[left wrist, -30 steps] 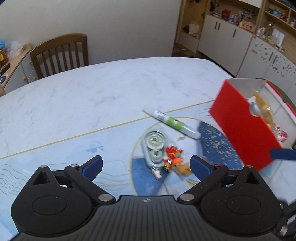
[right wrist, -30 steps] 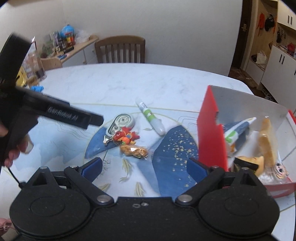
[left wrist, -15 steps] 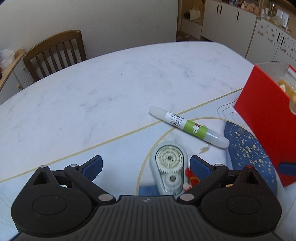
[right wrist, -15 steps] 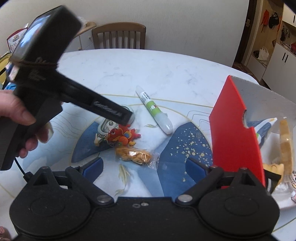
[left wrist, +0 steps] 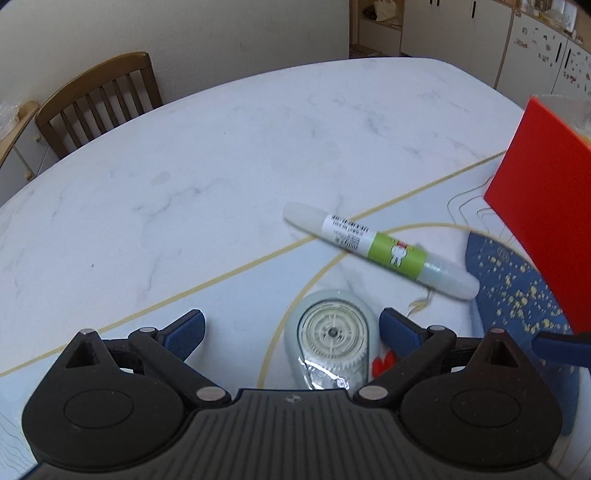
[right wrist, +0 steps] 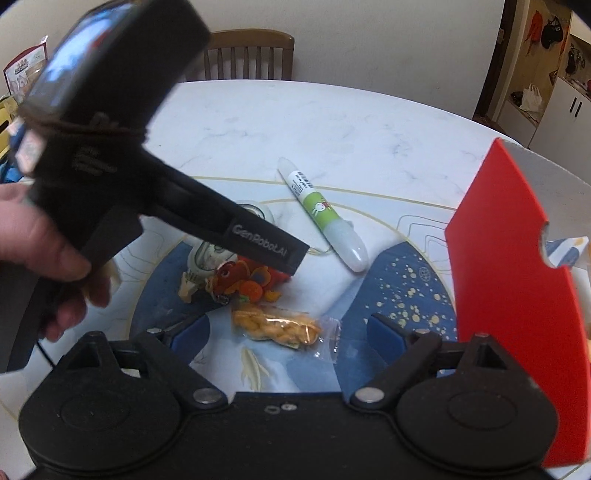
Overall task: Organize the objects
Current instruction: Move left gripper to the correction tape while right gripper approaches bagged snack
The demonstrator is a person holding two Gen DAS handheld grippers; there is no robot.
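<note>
My left gripper (left wrist: 291, 330) is open, low over the table, with a clear correction-tape dispenser (left wrist: 330, 345) lying between its fingers, nearer the right one. A white and green glue pen (left wrist: 380, 251) lies just beyond. My right gripper (right wrist: 288, 334) is open, with a clear bag of orange snacks (right wrist: 277, 328) between its fingertips. A red and orange toy keychain (right wrist: 245, 282) lies beyond the bag, partly under the left gripper's body (right wrist: 236, 236). The glue pen (right wrist: 321, 218) and dispenser (right wrist: 207, 258) also show there. A red box (right wrist: 513, 280) stands at the right.
The marble-pattern table (left wrist: 221, 155) has a blue printed patch (right wrist: 399, 291) under the items. A wooden chair (left wrist: 99, 99) stands at the far side. White cupboards (left wrist: 480, 33) line the back right wall. The red box (left wrist: 546, 218) holds several items.
My left gripper has moved forward and down onto the correction-tape dispenser, which now sits between its fingers. My right gripper has moved closer to the snack bag.
</note>
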